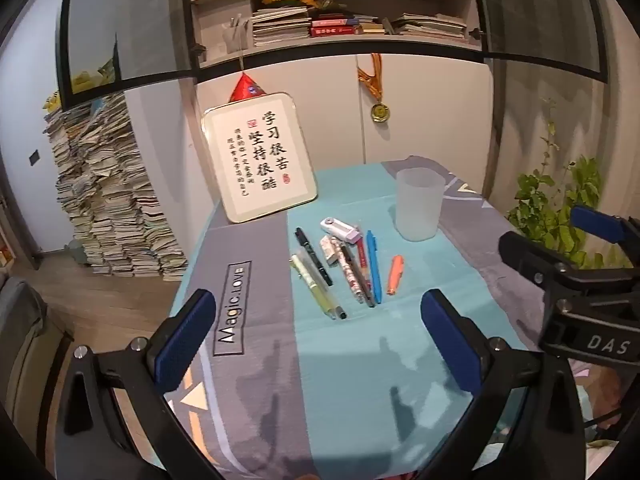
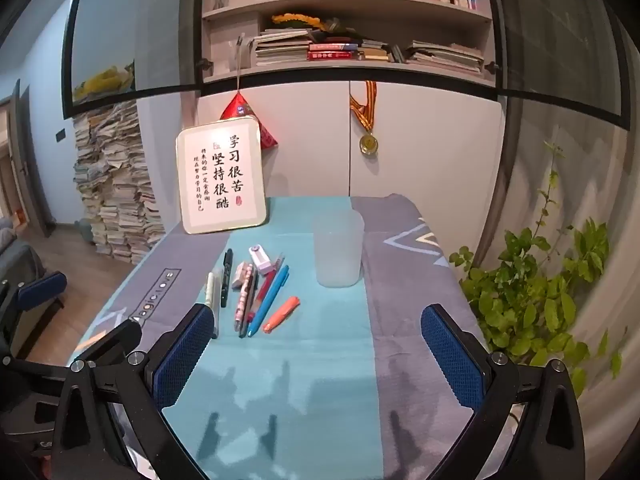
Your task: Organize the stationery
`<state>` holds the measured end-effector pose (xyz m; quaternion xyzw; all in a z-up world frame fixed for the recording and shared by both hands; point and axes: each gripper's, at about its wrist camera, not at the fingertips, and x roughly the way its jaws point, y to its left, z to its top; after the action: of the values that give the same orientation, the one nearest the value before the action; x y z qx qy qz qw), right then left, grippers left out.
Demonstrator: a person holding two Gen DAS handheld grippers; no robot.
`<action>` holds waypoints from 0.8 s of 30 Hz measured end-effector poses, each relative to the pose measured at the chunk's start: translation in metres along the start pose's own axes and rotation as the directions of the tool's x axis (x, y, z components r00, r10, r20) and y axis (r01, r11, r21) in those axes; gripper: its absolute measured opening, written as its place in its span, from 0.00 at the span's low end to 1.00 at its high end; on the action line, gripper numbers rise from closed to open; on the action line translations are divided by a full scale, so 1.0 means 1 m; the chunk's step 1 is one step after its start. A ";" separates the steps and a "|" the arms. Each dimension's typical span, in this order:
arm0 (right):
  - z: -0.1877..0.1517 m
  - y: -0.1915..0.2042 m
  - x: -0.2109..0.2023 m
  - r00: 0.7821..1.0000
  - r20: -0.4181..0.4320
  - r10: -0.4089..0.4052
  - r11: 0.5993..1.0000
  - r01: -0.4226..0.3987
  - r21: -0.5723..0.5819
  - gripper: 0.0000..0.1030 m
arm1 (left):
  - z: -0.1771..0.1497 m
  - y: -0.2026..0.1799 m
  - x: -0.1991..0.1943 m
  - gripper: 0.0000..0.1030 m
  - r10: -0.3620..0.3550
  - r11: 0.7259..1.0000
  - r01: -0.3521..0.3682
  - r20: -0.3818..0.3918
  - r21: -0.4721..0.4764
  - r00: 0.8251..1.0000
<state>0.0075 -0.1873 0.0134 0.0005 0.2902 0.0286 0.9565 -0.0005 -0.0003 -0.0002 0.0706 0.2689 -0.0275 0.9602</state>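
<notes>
Our left gripper point(image 1: 318, 334) and right gripper point(image 2: 318, 356) are both wide open and empty. The pens point(image 1: 344, 268) lie near the cup point(image 1: 418, 204). They look light, stiff and roll easily, so we grab one mid-body.

Tablecloth point(image 1: 256, 360) – "Magic.LOVE"; right gripper point(image 1: 592, 280) – "DAS".
</notes>
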 end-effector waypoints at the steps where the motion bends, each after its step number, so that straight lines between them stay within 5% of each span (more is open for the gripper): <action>1: 0.001 0.000 0.000 1.000 -0.003 -0.002 1.000 0.002 -0.001 1.00 | 0.000 0.000 0.000 0.99 -0.012 1.000 0.012 0.001 0.000 1.000; 5: -0.001 0.001 0.003 1.000 0.002 -0.005 1.000 0.005 0.005 1.00 | 0.001 -0.007 0.002 0.99 -0.058 0.998 0.058 -0.010 0.004 0.998; 18: 0.001 -0.008 0.014 1.000 -0.019 0.021 0.999 -0.020 0.035 1.00 | 0.002 0.002 0.020 0.99 0.040 0.999 -0.040 -0.041 -0.010 0.998; 24: 0.002 -0.008 0.022 0.999 -0.035 0.018 0.999 -0.017 0.036 1.00 | 0.001 0.002 0.024 0.99 0.017 1.000 -0.017 -0.048 -0.008 0.999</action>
<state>0.0268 -0.1945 0.0026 0.0193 0.3076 0.0316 0.9508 0.0207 0.0008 -0.0114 0.0696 0.2912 -0.0165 0.9540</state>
